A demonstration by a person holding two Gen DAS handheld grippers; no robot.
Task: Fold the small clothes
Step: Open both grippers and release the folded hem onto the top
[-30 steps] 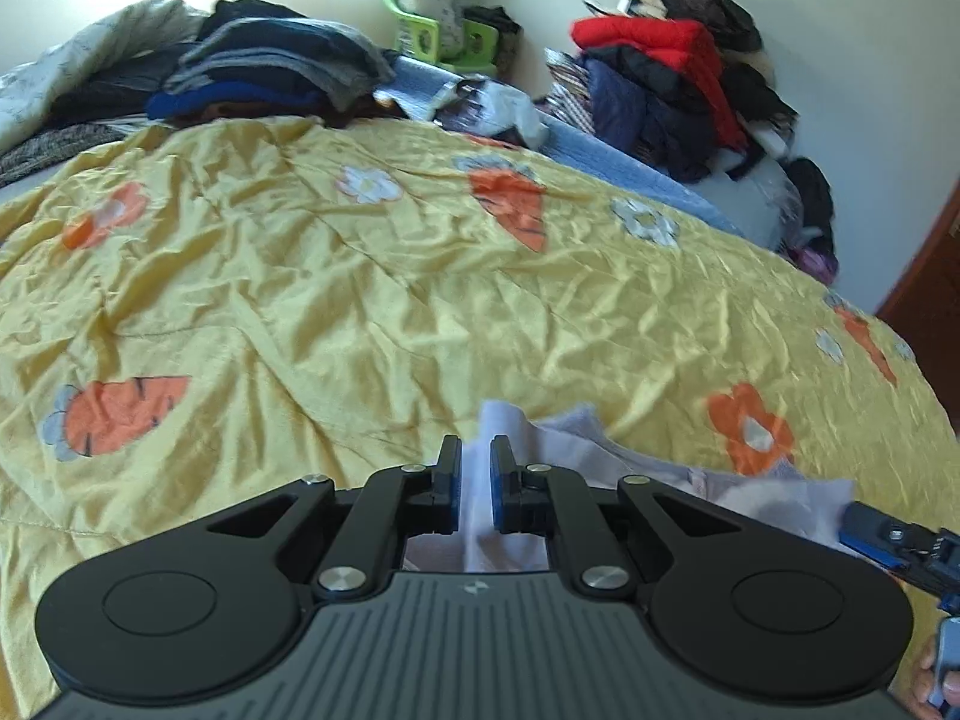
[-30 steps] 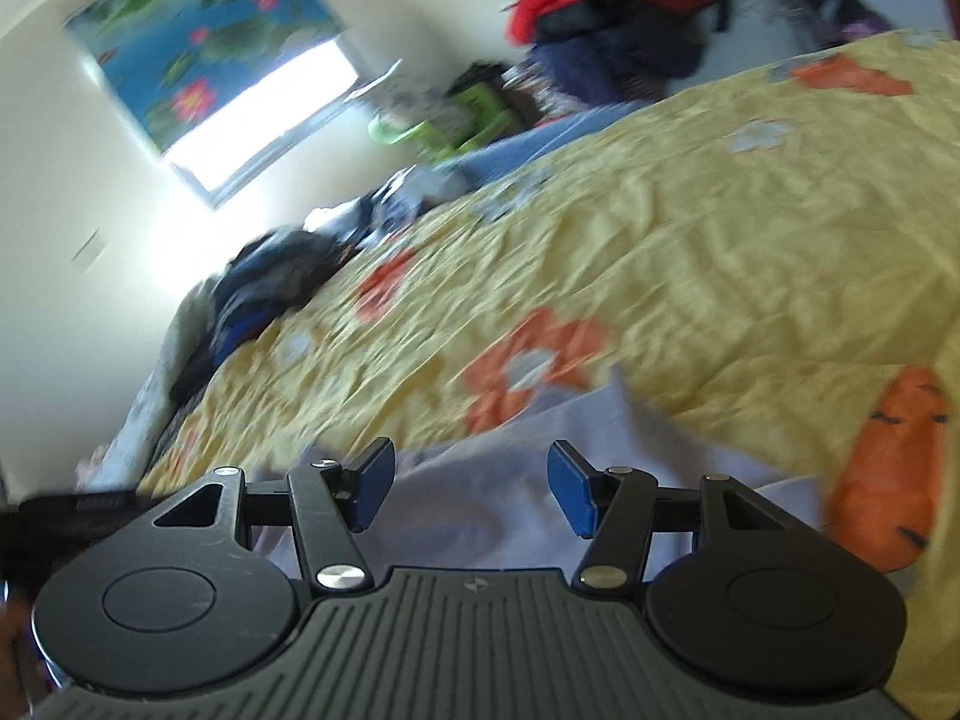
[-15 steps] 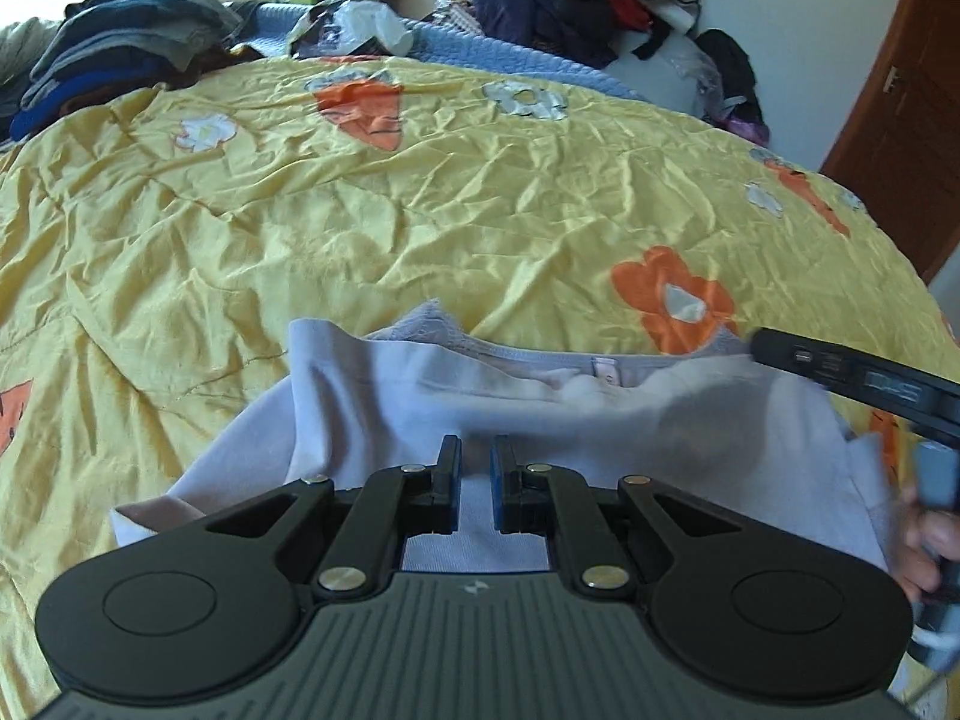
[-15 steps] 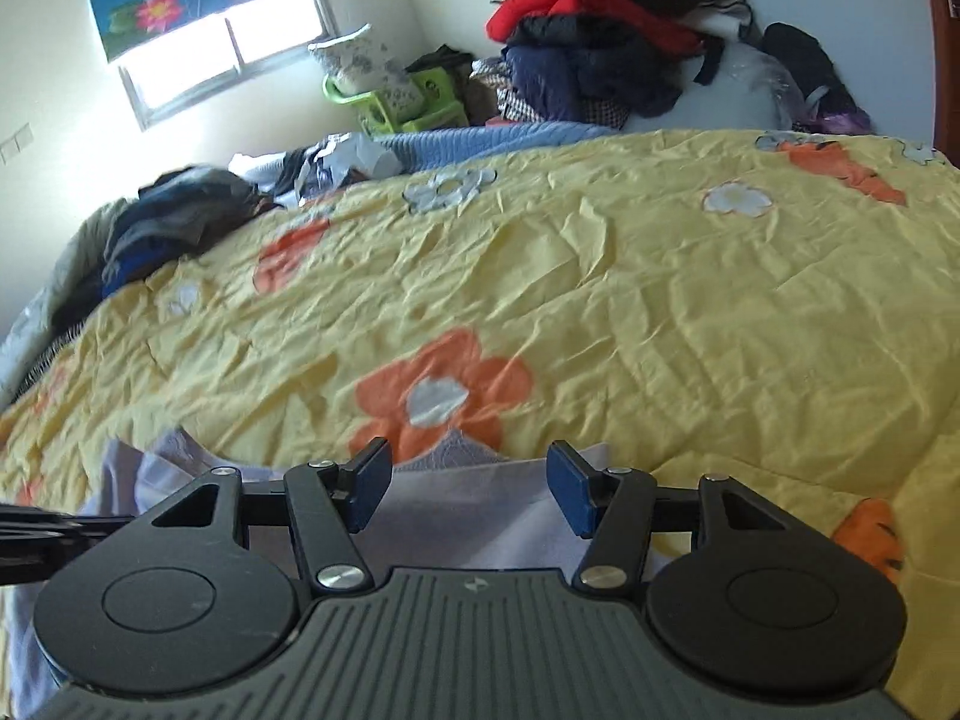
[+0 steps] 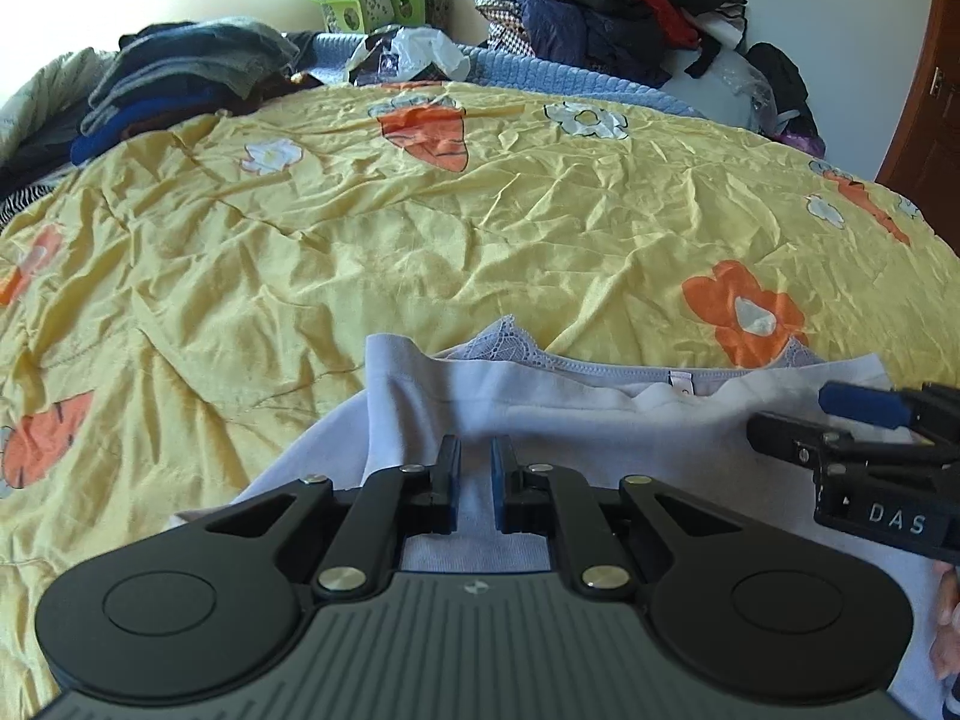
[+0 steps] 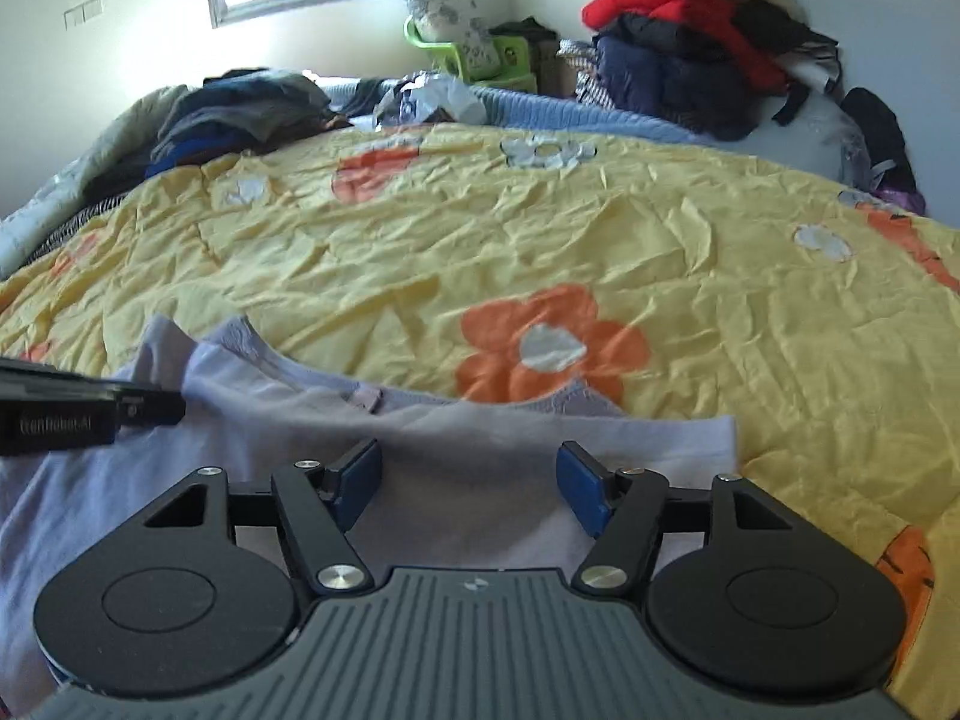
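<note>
Lilac, lace-trimmed garment (image 5: 600, 420) lies on the yellow bedspread (image 5: 480, 228); we judge it soft, best pinched at an edge. Our left gripper (image 5: 475, 483) stands nearly closed, grip uncertain; right gripper (image 6: 469, 489) gapes above it.

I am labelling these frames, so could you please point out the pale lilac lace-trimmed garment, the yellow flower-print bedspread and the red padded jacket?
Pale lilac lace-trimmed garment (image 5: 600, 414): left wrist view, flat middle panel.
Yellow flower-print bedspread (image 5: 420, 252): left wrist view, bare wrinkled centre.
Red padded jacket (image 6: 654, 3): right wrist view, upper fold on the pile.
</note>
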